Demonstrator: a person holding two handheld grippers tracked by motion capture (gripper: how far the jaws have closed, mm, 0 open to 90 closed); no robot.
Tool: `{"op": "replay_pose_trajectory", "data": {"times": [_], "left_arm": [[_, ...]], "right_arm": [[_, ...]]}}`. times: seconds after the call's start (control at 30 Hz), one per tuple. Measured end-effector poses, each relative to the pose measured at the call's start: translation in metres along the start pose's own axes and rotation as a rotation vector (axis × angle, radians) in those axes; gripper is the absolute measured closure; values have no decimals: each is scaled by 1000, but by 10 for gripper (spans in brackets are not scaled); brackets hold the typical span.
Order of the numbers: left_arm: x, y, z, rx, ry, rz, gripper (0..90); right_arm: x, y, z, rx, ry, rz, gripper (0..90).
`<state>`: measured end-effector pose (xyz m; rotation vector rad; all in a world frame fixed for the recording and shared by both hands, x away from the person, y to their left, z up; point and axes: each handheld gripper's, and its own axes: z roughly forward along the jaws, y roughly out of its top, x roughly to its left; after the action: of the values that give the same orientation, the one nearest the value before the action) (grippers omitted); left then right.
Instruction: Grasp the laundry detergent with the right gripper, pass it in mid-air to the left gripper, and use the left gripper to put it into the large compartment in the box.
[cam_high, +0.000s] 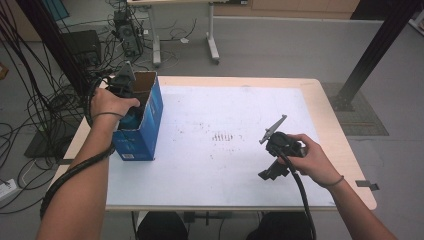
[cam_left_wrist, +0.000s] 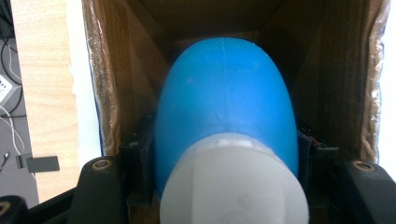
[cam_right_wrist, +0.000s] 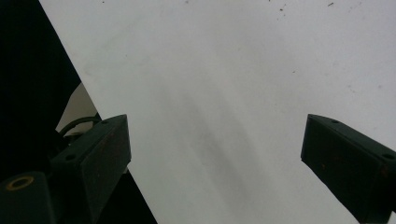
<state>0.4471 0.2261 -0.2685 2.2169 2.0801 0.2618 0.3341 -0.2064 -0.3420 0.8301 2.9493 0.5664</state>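
The left claw (cam_high: 131, 102) reaches down into an open blue box (cam_high: 145, 127) that stands upright at the left edge of the surface (cam_high: 225, 165), near its far left corner. In the left gripper view the claw (cam_left_wrist: 224, 154) is clenched on a blue bottle (cam_left_wrist: 226, 107) with a white cap (cam_left_wrist: 233, 186): the two black jaws press against the bottle's sides just above the cap. The bottle sits inside the box (cam_left_wrist: 107, 88), between its brown cardboard walls, with its rounded end pointing deeper in and its cap toward the camera. The left hand (cam_high: 112, 102) rests over the box's open top.

The right claw (cam_high: 271, 172) is held above the surface close to its near right corner, well apart from the box, with the right hand (cam_high: 310, 157) wrapped around the gripper's body. In the right gripper view the claw (cam_right_wrist: 215, 154) is released: its jaws stand wide apart with nothing between them, over the bare white top (cam_right_wrist: 224, 70), whose edge runs slantwise at the left of that view.

A scatter of small dark marks (cam_high: 223, 136) lies near the middle of the surface.
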Motion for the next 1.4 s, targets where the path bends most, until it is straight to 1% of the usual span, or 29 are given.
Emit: {"op": "replay_pose_trajectory", "data": {"times": [0.5, 0.6, 0.77, 0.83, 0.87, 1.0, 1.13, 1.23, 1.3, 1.37, 1.4], "left_arm": [[0, 1, 1, -5, -2, -5, 375], [1, 1, 1, -6, -7, -5, 374], [2, 1, 1, -10, -23, -16, 367], [2, 1, 0, -10, -16, -17, 353], [2, 1, 0, -10, -21, -16, 358], [3, 1, -2, -13, -19, -18, 355], [3, 1, -6, -12, -21, -13, 354], [3, 1, -13, -18, -19, -9, 352], [3, 1, -17, -25, -27, -4, 350], [3, 1, -22, -29, -19, -1, 349], [3, 1, -24, -32, -23, -1, 348]], "right_arm": [[0, -1, 0, 4, -2, -3, 85], [0, -1, 0, 4, -2, -4, 85], [0, -1, 0, 6, -4, -3, 86], [0, -1, 1, 6, -4, -3, 86], [0, -1, 1, 7, -4, -3, 86], [0, -1, 2, 9, -3, -7, 86], [1, 0, 2, 11, -7, -13, 86], [2, 0, 1, 12, -6, -12, 87], [2, 0, 1, 13, -5, -13, 87], [2, 1, 1, 15, -8, -13, 87], [2, 1, 1, 15, -6, -15, 87]]}}
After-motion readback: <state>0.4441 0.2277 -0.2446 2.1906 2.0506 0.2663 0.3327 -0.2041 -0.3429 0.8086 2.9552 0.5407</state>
